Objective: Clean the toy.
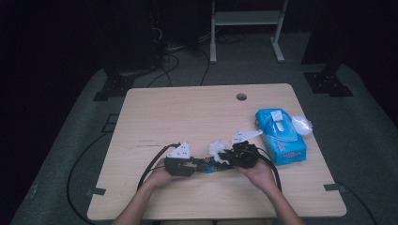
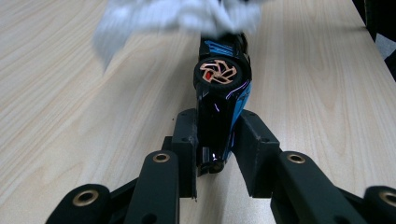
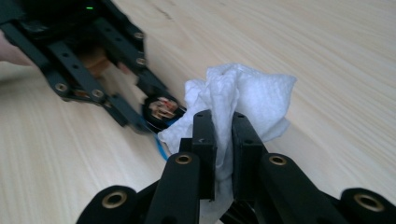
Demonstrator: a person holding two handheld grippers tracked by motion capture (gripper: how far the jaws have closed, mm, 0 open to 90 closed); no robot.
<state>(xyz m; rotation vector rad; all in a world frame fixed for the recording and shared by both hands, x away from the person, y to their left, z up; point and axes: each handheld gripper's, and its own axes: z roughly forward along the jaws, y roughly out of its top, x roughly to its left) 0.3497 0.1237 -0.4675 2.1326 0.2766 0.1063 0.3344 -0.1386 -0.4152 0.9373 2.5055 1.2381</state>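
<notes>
A black and blue toy car with a copper-coloured wheel lies on its side between the jaws of my left gripper, which is shut on it. In the high view this gripper sits near the table's front middle, pointing right. My right gripper is shut on a crumpled white wipe. The wipe hangs just over the far end of the car, and its blurred edge covers the car's front. From above, the right gripper faces the left one, wipe between them.
A blue pack of wipes lies to the right, with a crumpled clear scrap beside it. The wooden table has a cable hole at the back. Black cables trail off the front left edge.
</notes>
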